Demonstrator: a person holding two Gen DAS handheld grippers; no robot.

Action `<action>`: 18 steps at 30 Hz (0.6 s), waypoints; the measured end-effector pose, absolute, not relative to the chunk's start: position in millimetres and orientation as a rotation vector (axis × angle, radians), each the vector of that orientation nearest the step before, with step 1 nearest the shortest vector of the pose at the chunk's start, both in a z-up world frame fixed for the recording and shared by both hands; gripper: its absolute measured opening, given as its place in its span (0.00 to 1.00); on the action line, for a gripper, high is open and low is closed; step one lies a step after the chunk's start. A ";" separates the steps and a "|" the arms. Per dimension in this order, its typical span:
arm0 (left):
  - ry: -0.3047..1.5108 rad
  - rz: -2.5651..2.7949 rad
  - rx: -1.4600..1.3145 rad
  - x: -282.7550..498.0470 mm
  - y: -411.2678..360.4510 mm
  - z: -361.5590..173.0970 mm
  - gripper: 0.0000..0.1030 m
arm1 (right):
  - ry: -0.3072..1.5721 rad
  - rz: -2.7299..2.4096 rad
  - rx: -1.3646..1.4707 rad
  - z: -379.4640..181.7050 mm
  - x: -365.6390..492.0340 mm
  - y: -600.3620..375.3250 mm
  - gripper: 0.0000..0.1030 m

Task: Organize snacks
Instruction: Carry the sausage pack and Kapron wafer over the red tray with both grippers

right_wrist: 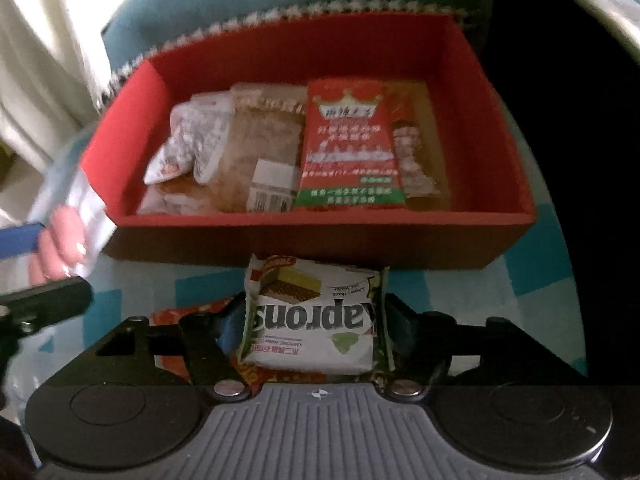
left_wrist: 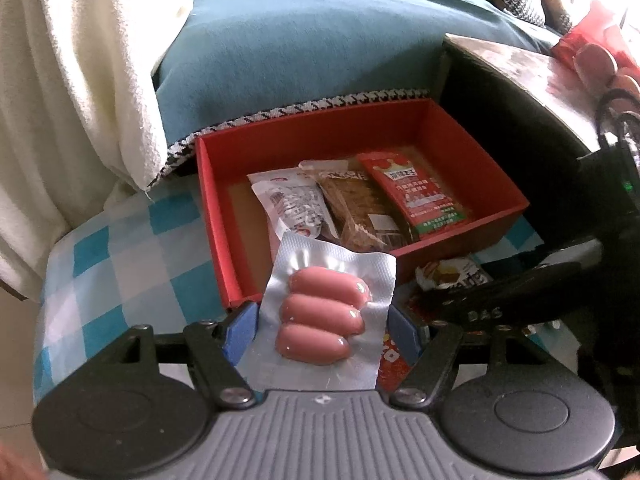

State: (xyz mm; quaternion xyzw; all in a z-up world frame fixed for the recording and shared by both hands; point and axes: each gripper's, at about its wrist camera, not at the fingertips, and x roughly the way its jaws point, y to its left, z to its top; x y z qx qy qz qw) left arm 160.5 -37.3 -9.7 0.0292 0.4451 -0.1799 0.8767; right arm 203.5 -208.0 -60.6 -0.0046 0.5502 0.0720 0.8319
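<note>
The sofa, draped in teal, rises behind the box. The box is red and open, and sits on a checked cloth over the desk. Inside the box, three packets lie side by side: a white one toward the left wall, a clear brown one in the middle, a red one to the right.

Just outside the box's near-left corner, the left gripper has its fingers clamped on a silver sausage pack, held above the cloth. Against the box's near wall lies a wafer packet, with the right gripper astride it; its fingers stand apart on either side, and whether they press yet cannot be told.

The risks, as judged: the sausage pack is slick and gripped by its edges, so it may slip or buckle free. The wafer packet lies partly on another red wrapper, so closing fingers could drag both or crush the wafers.
</note>
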 end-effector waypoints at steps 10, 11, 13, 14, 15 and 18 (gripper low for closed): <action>0.873 -0.365 0.034 157.4 -33.5 4.2 0.63 | 1.038 0.223 0.044 -9.9 171.6 -206.7 0.73; 0.866 -0.364 0.030 158.2 -34.1 6.3 0.63 | 1.016 0.230 0.053 -3.0 170.7 -206.6 0.73; 0.855 -0.363 0.032 159.8 -35.3 8.7 0.63 | 0.987 0.238 0.072 5.8 173.5 -207.2 0.73; 0.849 -0.359 0.035 161.8 -36.2 9.9 0.63 | 0.976 0.239 0.079 9.0 175.6 -207.8 0.73; 0.842 -0.352 0.038 164.5 -36.8 11.1 0.63 | 0.965 0.239 0.085 12.2 177.6 -207.7 0.73; 0.817 -0.329 0.044 173.6 -38.9 15.0 0.63 | 0.931 0.246 0.096 21.0 184.4 -206.7 0.73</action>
